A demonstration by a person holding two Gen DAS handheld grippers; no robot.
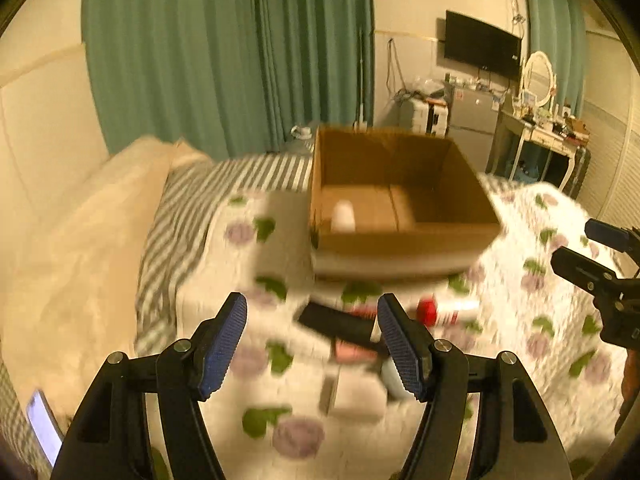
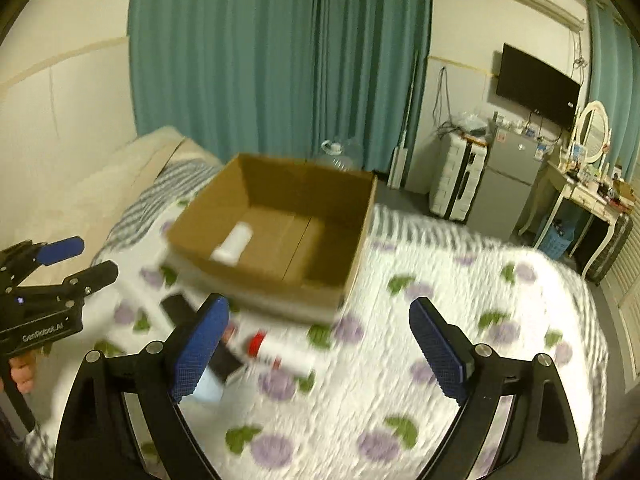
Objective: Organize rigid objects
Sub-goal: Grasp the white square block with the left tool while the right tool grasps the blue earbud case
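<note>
Left wrist view shows the left gripper (image 1: 312,344) with its jaws spread wide and nothing between them, hovering above a flowered quilt (image 1: 532,300) on a bed. Below and just ahead of its fingers lies a blurred cluster of items: a black flat object (image 1: 332,322), a white tube with a red cap (image 1: 442,310) and a white box (image 1: 354,396); motion blur prevents finer identification. Beyond them sits an open cardboard box (image 1: 400,236) on the quilt, holding a white bottle (image 1: 344,216) on its side near the left wall. Right wrist view shows the right gripper (image 2: 318,346) likewise spread and holding nothing, above the same quilt, with the tube near its left finger. Surroundings include green curtains (image 2: 280,56), a wall television (image 2: 536,86), a small fridge (image 2: 504,184) and a dressing table with an oval mirror (image 2: 592,128).
</note>
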